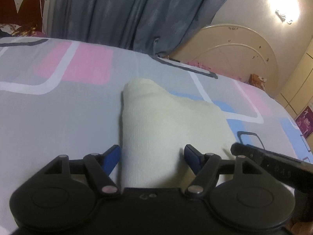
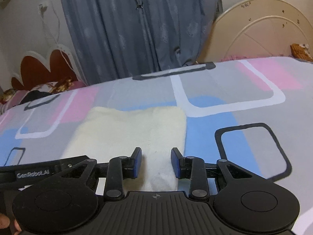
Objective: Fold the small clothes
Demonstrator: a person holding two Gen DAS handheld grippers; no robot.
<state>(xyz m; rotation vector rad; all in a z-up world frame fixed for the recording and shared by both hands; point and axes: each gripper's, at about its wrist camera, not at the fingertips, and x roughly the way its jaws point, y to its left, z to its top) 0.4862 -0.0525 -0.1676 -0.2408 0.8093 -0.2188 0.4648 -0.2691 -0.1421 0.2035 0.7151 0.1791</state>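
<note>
A cream knitted garment (image 1: pixel 156 117) lies on the patterned bedsheet (image 1: pixel 58 121), folded into a narrow shape with a raised ridge at its far end. My left gripper (image 1: pixel 152 154) hovers over its near end, open wide, with the cloth spanning the gap between the blue pads. In the right wrist view the same garment (image 2: pixel 127 129) spreads out to the left. My right gripper (image 2: pixel 156 160) stands partly open over the cloth's right edge, and a strip of cloth shows between its pads without being pinched. The two tools are side by side; the left tool's black body (image 2: pixel 39 173) shows in the right view.
Grey curtains (image 1: pixel 127 9) hang behind the bed. A cream arched headboard (image 1: pixel 234 45) stands at the right, below a bright wall lamp (image 1: pixel 283 15). A red and white scalloped headboard (image 2: pixel 49 64) with pillows is at the far left. The bed's far edge runs below the curtains.
</note>
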